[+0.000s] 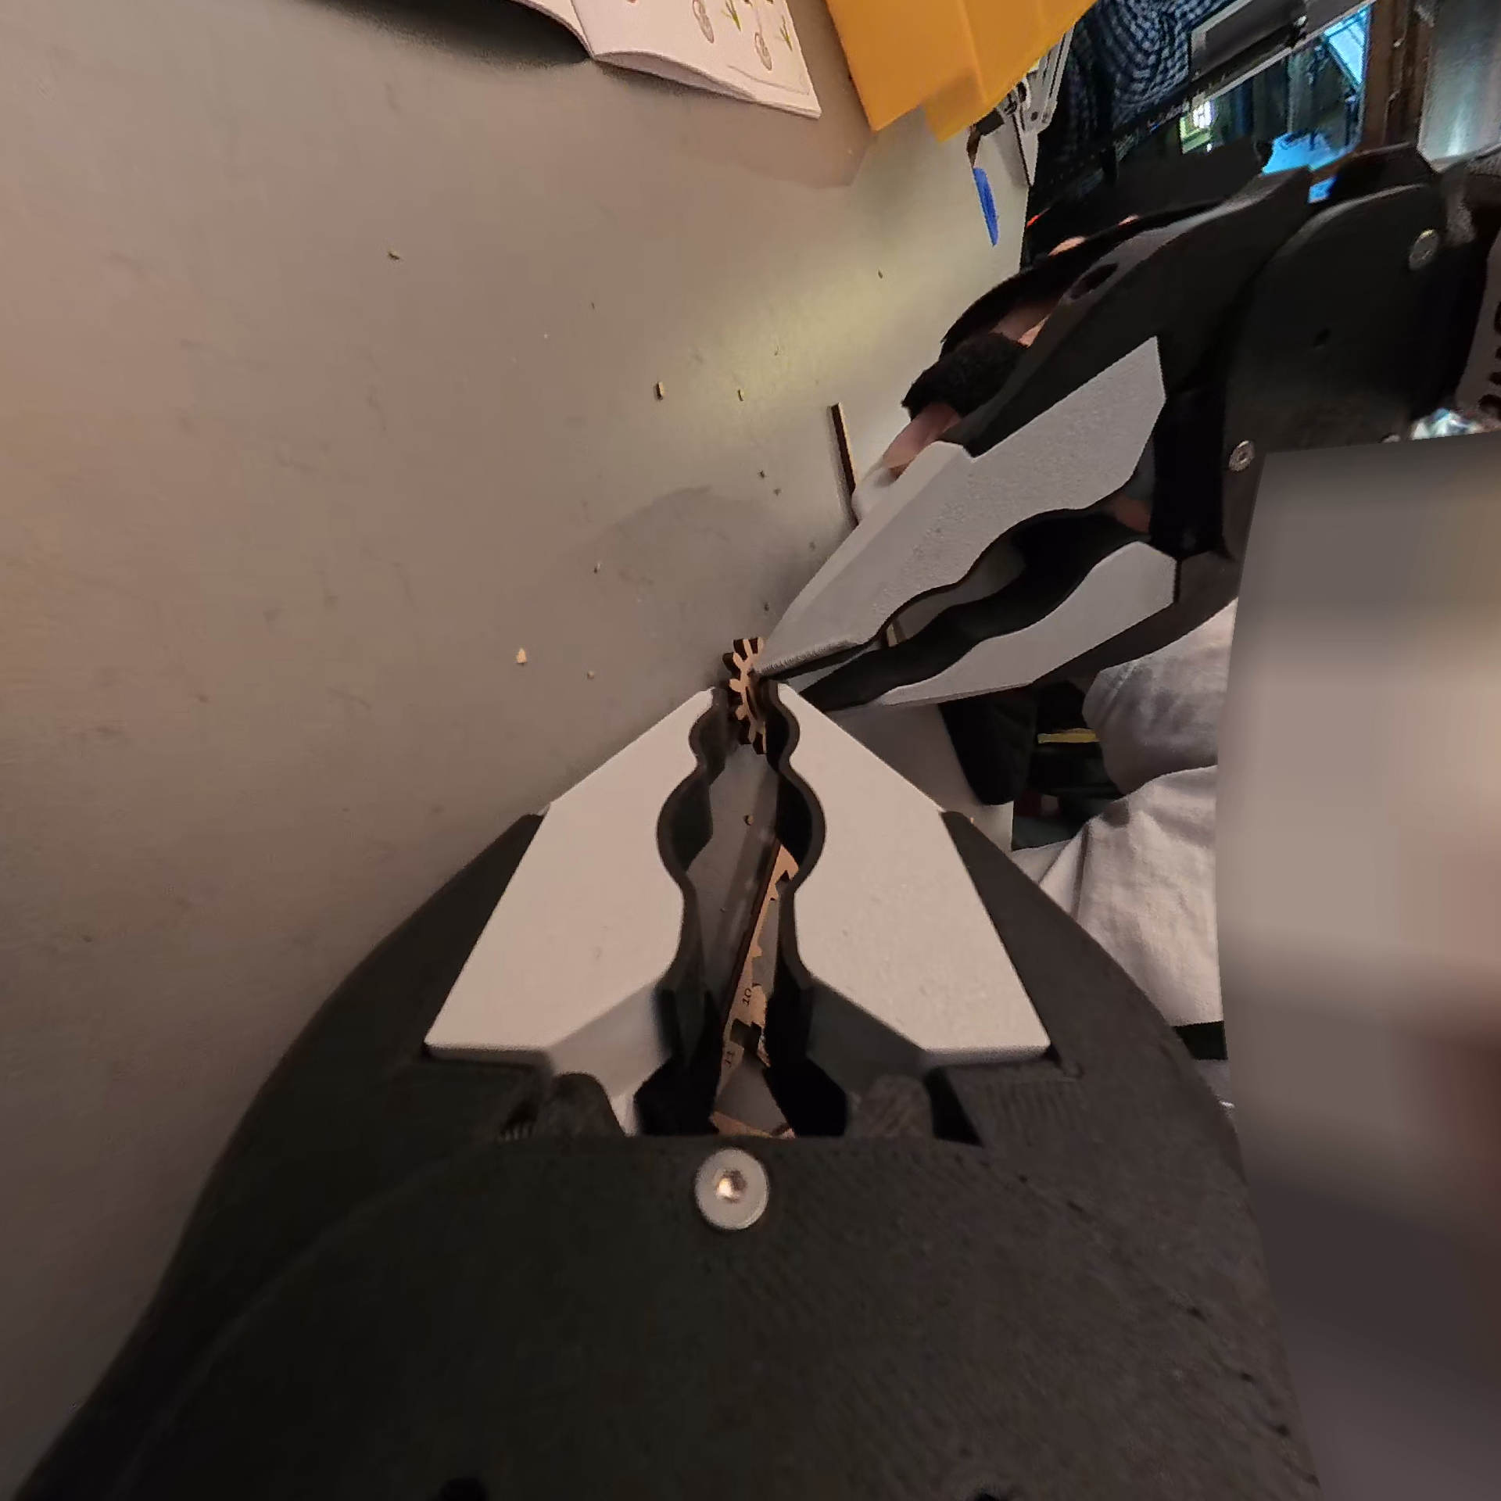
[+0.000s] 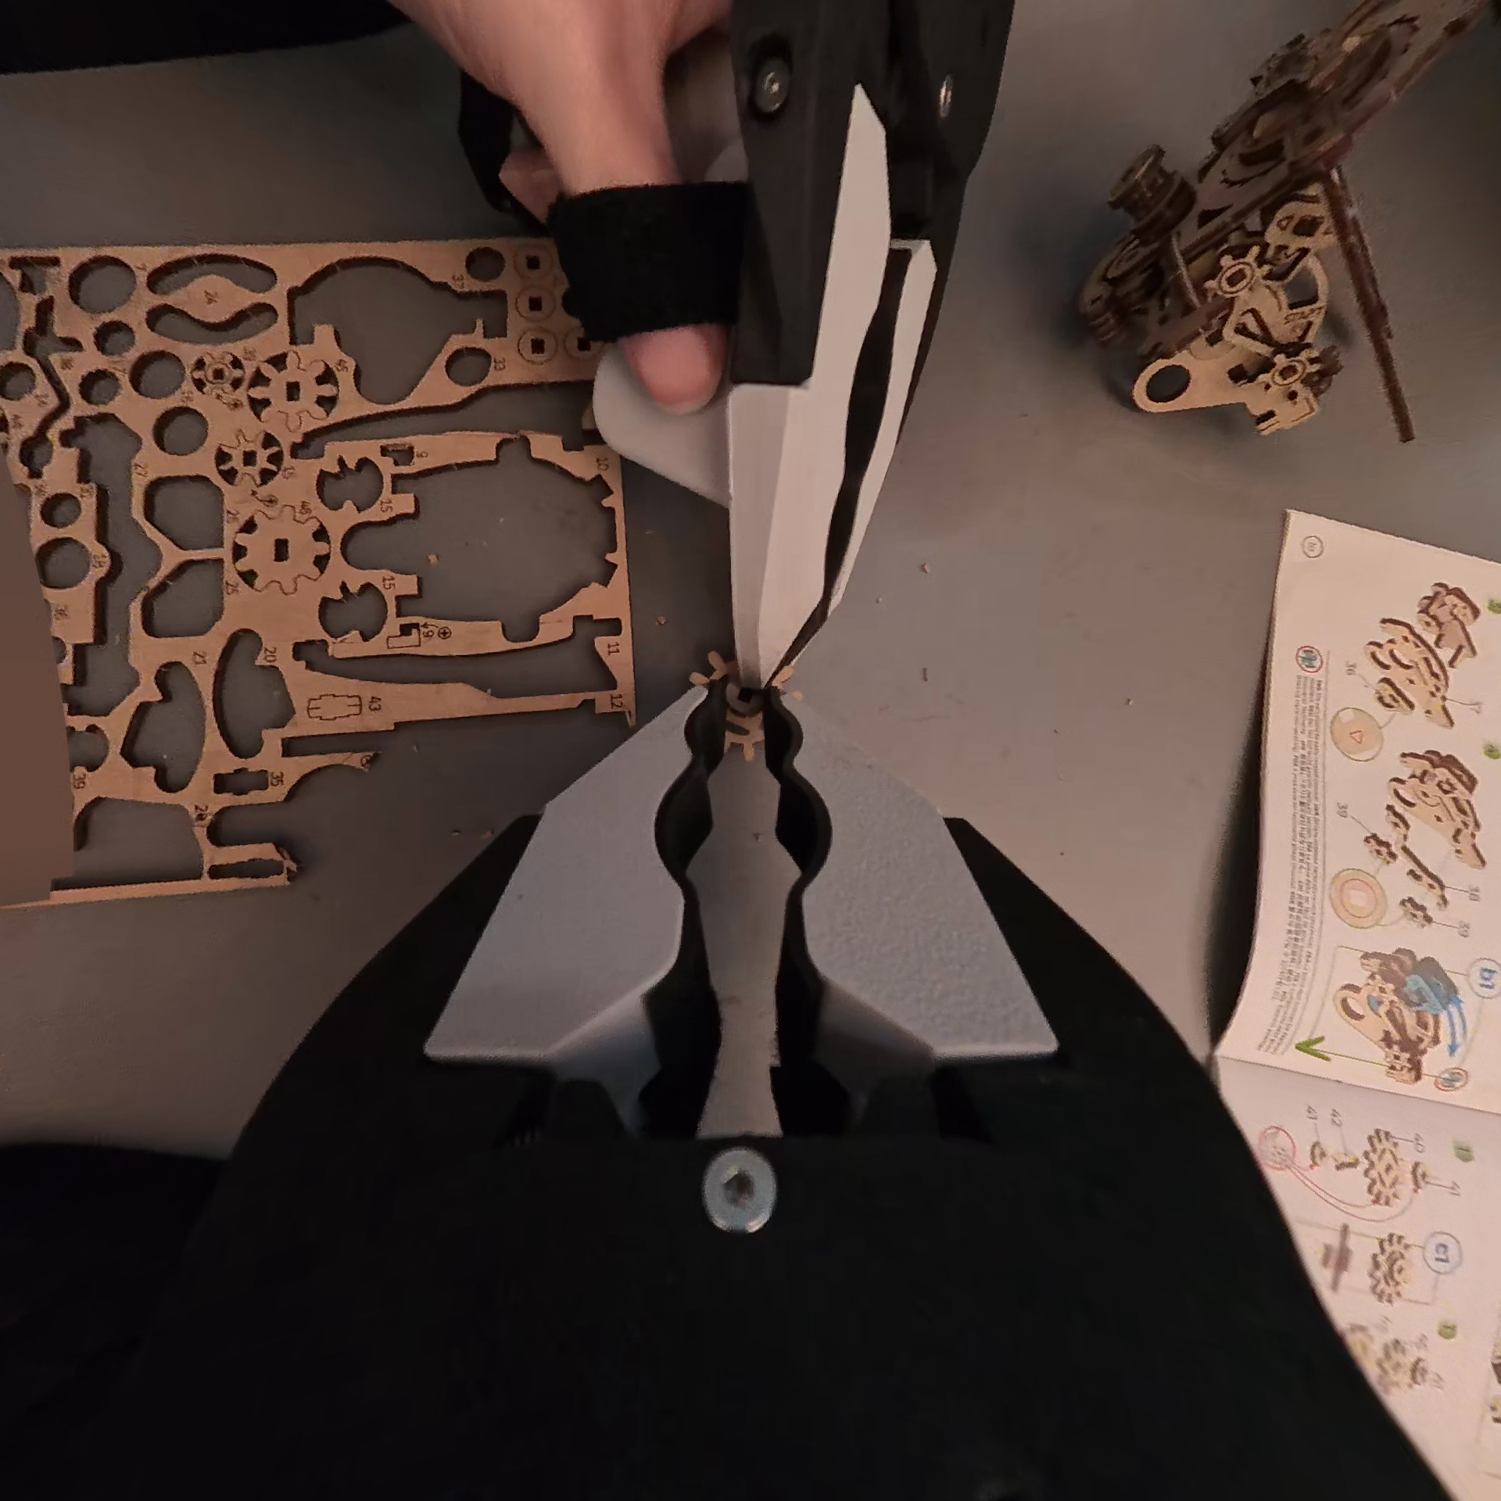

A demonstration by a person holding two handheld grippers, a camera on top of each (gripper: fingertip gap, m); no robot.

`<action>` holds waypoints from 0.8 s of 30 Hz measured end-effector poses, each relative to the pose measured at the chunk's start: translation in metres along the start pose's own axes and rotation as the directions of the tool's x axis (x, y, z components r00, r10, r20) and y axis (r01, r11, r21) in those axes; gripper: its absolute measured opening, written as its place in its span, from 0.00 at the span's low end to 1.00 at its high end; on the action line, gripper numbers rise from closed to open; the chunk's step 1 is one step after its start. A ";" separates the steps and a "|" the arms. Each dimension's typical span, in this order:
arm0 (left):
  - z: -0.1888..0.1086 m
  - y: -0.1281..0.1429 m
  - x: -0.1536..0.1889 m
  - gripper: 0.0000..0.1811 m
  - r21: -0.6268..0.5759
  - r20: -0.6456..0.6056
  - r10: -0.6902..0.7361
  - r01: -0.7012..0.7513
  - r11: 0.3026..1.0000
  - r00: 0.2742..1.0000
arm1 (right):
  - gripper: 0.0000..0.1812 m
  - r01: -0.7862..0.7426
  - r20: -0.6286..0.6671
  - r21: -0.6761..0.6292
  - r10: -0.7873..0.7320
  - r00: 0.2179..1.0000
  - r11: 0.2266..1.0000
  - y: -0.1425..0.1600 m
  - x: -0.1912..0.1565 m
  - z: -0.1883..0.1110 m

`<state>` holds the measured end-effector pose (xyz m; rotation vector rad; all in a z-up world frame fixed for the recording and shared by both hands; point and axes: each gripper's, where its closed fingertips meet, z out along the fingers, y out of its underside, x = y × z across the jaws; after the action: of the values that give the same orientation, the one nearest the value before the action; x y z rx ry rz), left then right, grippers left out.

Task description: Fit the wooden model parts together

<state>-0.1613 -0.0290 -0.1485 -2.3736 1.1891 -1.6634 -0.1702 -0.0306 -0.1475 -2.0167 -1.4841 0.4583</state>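
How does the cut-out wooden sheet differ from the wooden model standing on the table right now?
The wooden sheet lies flat on the grey table, left of the grippers; the wooden model stands upright at the far right. The sheet is one thin panel full of empty cut-outs, with some gears still in it; the model is a built-up, three-dimensional assembly. The sheet looks pale, the model darker. Both are laser-cut wood, and neither is touched by a gripper.

Numbered parts sheet (booklet too)

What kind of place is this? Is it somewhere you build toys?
Probably a hobby or workshop table. A punched-out wooden parts sheet, a picture instruction booklet and a half-built wooden model lie on the grey tabletop.
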 end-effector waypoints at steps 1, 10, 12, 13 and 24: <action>0.000 0.000 0.000 0.03 -0.001 -0.004 0.000 0.000 1.000 1.000 | 0.05 -0.005 0.007 0.008 0.005 1.000 1.000 0.000 0.000 0.000; 0.000 0.000 0.002 0.03 -0.001 0.001 0.021 -0.021 1.000 1.000 | 0.09 -0.108 0.043 0.054 0.106 0.993 0.993 -0.001 0.009 -0.007; 0.000 0.000 0.002 0.03 0.000 0.002 0.022 -0.022 1.000 1.000 | 0.09 -0.225 0.095 0.095 0.217 0.972 0.970 -0.003 0.014 -0.014; 0.000 0.000 0.002 0.03 0.001 0.003 0.022 -0.022 1.000 1.000 | 0.09 -0.306 0.152 0.087 0.291 0.945 0.948 0.000 0.013 -0.015; 0.000 0.002 0.003 0.03 0.031 0.065 0.111 -0.113 0.993 0.992 | 0.12 -0.664 0.469 -0.102 0.625 0.624 0.740 0.011 -0.004 -0.011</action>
<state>-0.1618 -0.0322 -0.1465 -2.2755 1.2473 -1.5515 -0.1570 -0.0389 -0.1466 -2.4499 -0.8749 1.3845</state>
